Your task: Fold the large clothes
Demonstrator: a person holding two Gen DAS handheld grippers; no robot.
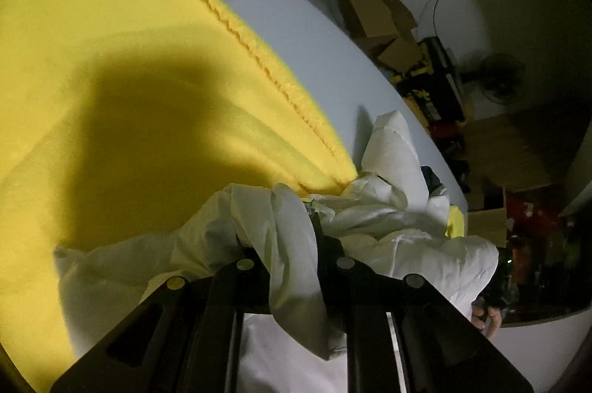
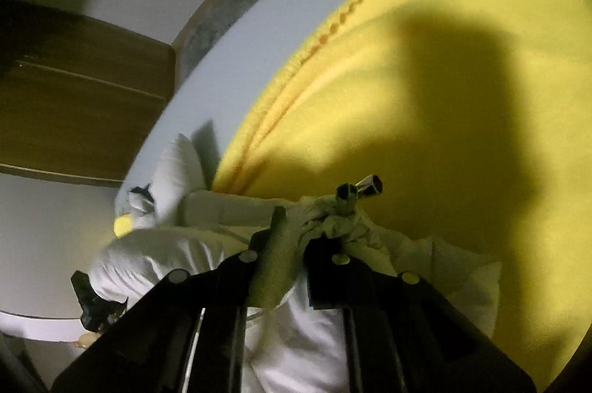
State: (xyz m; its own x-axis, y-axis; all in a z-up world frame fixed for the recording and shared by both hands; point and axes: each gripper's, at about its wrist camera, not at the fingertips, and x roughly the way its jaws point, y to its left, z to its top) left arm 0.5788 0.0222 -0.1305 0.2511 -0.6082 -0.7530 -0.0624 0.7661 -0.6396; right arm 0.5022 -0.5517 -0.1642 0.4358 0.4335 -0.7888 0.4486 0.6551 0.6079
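A white garment lies bunched at the near end of a yellow blanket spread on a pale table. My left gripper is shut on a fold of the white garment, which drapes over and between its fingers. In the right wrist view the same white garment lies bunched, and my right gripper is shut on a wad of it above the yellow blanket. The other gripper's tips show just beyond.
Cardboard boxes and a fan stand on the floor beyond the table edge. A wooden door is at the left in the right wrist view. A dark shadow falls across the blanket.
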